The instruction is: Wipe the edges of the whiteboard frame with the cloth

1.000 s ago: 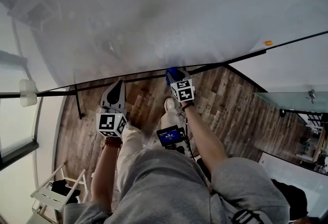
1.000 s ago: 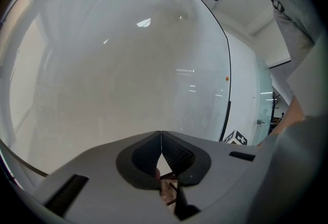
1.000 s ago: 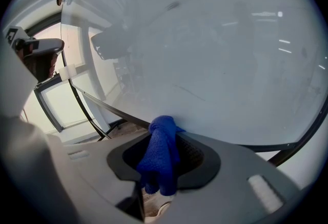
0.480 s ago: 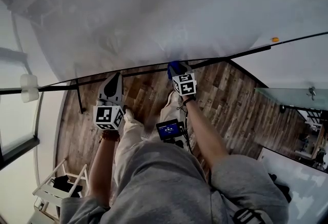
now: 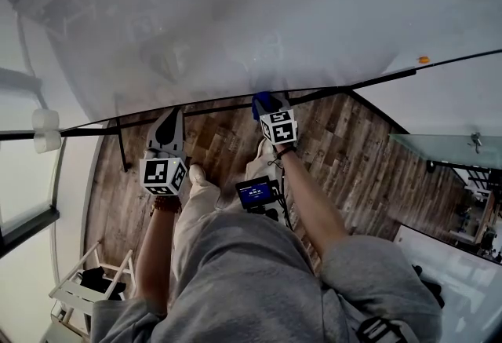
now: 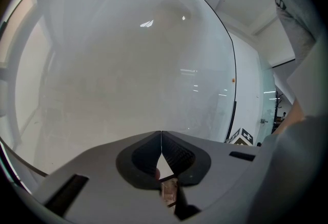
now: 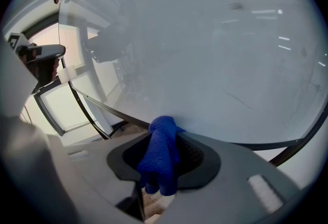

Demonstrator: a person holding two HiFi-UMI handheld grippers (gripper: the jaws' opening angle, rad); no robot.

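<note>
A large whiteboard [image 5: 235, 12] fills the upper head view, edged below by a thin black frame [image 5: 212, 109]. My right gripper [image 5: 263, 103] is shut on a blue cloth [image 7: 161, 154], and the cloth [image 5: 263, 102] is pressed against the bottom frame edge [image 7: 246, 144]. My left gripper [image 5: 167, 126] hangs just below the frame, left of the right one, its jaws closed tip to tip on nothing [image 6: 161, 136]. The board's surface [image 6: 128, 64] fills the left gripper view.
Wood-plank floor [image 5: 353, 161] lies below the board. A black stand leg [image 5: 119, 149] drops from the frame at left. A white chair [image 5: 82, 294] stands at the lower left. A small orange dot [image 5: 423, 60] sits on the board near its right frame. A phone-like screen [image 5: 256, 192] hangs at my waist.
Both grippers have shifted slightly left and up along the bottom frame, the right one carrying the blue cloth with it. Both stay closed.
</note>
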